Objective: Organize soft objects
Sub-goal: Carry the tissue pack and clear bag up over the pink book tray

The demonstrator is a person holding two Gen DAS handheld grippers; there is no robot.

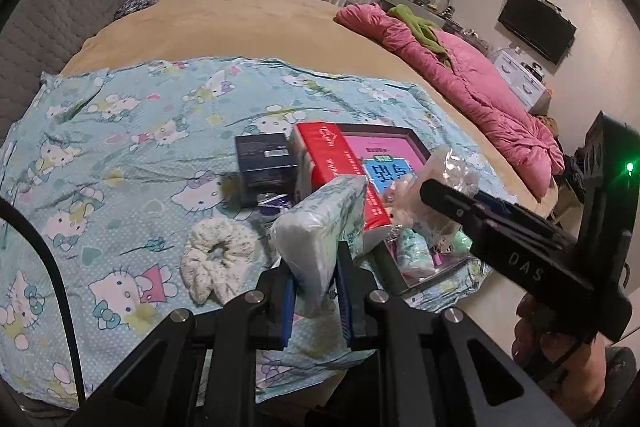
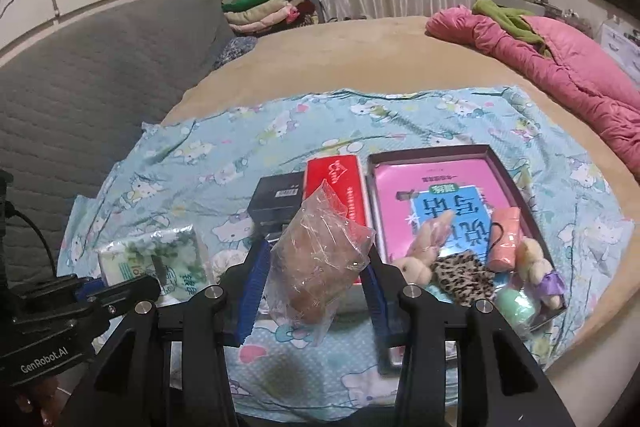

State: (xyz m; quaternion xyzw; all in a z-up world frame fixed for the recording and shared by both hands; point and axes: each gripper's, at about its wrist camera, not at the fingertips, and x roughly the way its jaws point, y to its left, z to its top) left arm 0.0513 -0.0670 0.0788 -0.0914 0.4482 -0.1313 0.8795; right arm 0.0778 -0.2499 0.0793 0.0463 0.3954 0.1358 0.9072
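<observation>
Plush bunnies point(image 2: 424, 259) and pink roll point(image 2: 505, 239) lie in the tray point(image 2: 428, 151).

Tissue pack point(image 1: 316, 227): white with pale green print, soft and slightly squashed, upright, clamped between the left tool's point(image 1: 316, 291) blue pads, above the patterned sheet.

Clear plastic bag point(image 2: 320, 259): crinkled, brownish soft item inside, pinched by the right tool point(image 2: 316, 295), hanging tilted, just left of the box.

White scrunchie point(image 1: 218, 259): lies flat on the sheet, near the tissue pack.

Shallow dark box point(image 2: 516, 183), pink lining: holds a beige plush bunny point(image 2: 424, 259), a leopard-print piece point(image 2: 464, 277), a rolled peach cloth point(image 2: 504, 243), a bear in purple point(image 2: 538, 267) and a mint-green item point(image 2: 516, 307), clustered at the near end.
</observation>
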